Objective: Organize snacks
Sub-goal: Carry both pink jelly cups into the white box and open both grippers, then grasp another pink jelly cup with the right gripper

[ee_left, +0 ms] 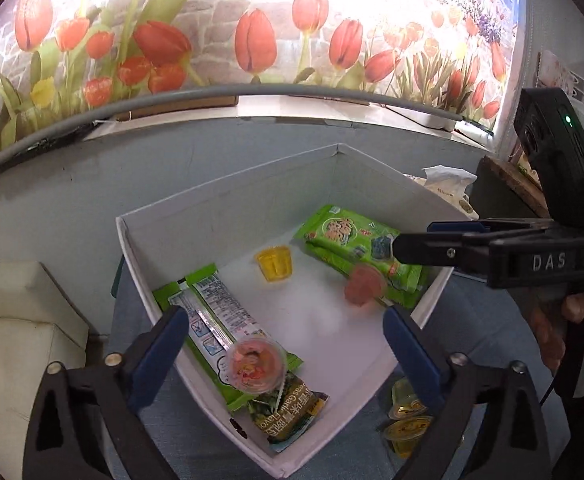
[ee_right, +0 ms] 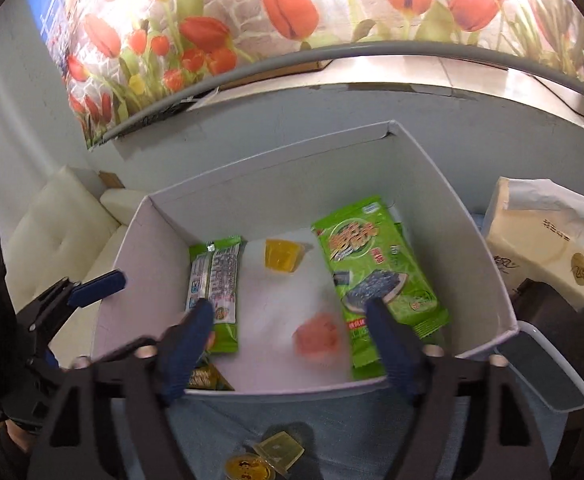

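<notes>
A white box [ee_left: 228, 176] [ee_right: 252, 184] holds green seaweed snack packs [ee_left: 351, 240] [ee_right: 375, 256], a green pack lying face down [ee_left: 212, 304] [ee_right: 216, 276], a yellow jelly cup [ee_left: 274, 262] [ee_right: 282, 254] and a pink jelly cup [ee_left: 258, 364]. Another pink jelly cup [ee_left: 365, 286] [ee_right: 317, 338] is blurred in mid-air above the box floor. My left gripper [ee_left: 286, 352] is open and empty over the box's near corner. My right gripper [ee_right: 292, 344] is open and empty above the box's front wall; it also shows in the left wrist view [ee_left: 411, 246].
Yellow jelly cups [ee_left: 407, 420] [ee_right: 268, 460] lie on the blue cloth outside the box. A tissue pack [ee_right: 539, 240] stands right of the box. A cream sofa [ee_left: 16, 320] is on the left. A tulip-print wall runs behind.
</notes>
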Demonstrator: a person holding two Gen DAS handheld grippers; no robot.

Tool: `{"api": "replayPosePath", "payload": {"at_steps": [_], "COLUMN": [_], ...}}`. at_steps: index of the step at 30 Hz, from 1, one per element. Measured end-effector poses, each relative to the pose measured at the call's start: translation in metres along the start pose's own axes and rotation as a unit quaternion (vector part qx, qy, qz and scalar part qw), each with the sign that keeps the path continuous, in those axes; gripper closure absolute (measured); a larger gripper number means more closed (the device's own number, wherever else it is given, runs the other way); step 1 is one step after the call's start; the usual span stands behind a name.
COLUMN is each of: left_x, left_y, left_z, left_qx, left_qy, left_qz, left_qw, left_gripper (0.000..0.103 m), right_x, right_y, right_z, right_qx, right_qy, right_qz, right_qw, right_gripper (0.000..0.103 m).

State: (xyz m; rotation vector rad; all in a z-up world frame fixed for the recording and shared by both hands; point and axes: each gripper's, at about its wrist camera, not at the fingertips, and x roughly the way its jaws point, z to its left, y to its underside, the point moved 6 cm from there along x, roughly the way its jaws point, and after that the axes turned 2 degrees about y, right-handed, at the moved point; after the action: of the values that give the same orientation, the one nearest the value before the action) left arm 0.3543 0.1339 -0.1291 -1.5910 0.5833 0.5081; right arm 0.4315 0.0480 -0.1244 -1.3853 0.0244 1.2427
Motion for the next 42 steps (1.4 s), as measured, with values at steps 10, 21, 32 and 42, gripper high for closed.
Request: {"api": "replayPosePath", "payload": {"at_steps": [10,21,32,42], "left_x": [-0.021,-0.058,-0.11,-0.113], "left_y": [0.008,0.012,0.061,0.136], "left_z": [-0.008,-0.027,-0.07,-0.108], "left_qx": [-0.001,-0.01,0.008,0.048], "left_qy": [-0.015,-0.009,0.007,0.03], "left_qz": [-0.009,-0.023,-0.044,-0.005], "left_qw": [0.9998,0.9996,0.999,0.9984], "left_gripper": [0.0,0.0,0.0,0.0], "right_x": [-0.05,-0.096,-0.103,-0.04], "right_y": [0.006,0.028,0.124,0.184], "right_z": [0.008,0.015,-0.019,-0.045], "right_qx": [-0.004,-0.018,-0.017,-0.005], "right_qy": [0.008,0.016,0.053,0.081], "right_qz": [-0.067,-0.089,-0.073,-0.008], "right_qw": [0.998,0.996,0.996,0.997], "right_gripper": [0.0,0.0,0.0,0.012]}}
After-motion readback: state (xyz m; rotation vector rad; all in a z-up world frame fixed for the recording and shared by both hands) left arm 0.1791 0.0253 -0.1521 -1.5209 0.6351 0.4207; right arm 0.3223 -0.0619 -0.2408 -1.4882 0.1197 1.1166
